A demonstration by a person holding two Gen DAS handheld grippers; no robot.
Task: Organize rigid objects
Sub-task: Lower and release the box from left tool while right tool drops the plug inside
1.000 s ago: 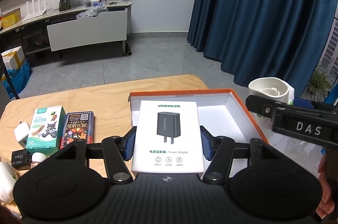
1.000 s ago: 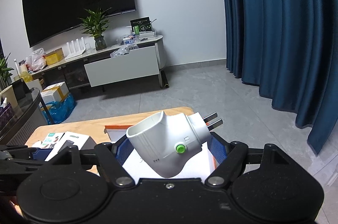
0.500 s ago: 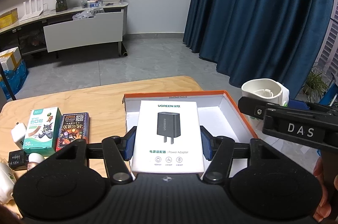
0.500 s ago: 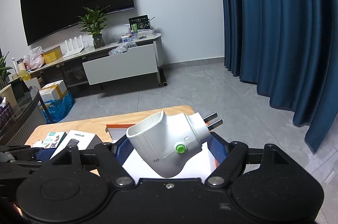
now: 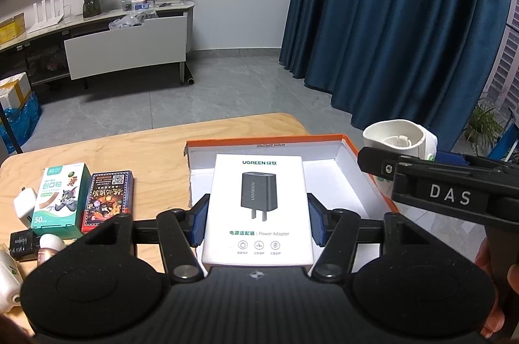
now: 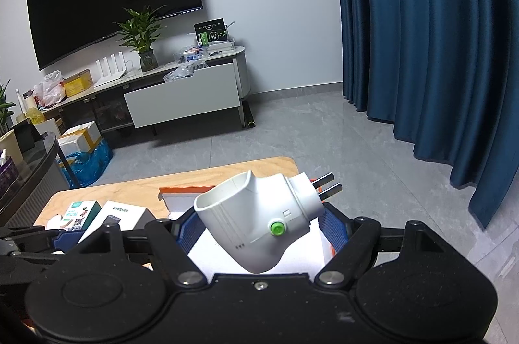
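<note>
My left gripper is shut on a white power adapter box and holds it over an open orange-rimmed box with a white inside, on the wooden table. My right gripper is shut on a white plug adapter with a green button and two metal prongs, held above the same orange box. The plug adapter also shows at the right of the left wrist view, above the box's right wall.
On the wooden table, left of the box, lie a green plaster box, a dark card box, a white charger and small items. The table's far edge ends just beyond the box. A blue curtain hangs at the right.
Both grippers hold their objects as before. The left wrist view has shifted slightly, with the orange box a little lower and the right gripper's plug adapter edging left.
</note>
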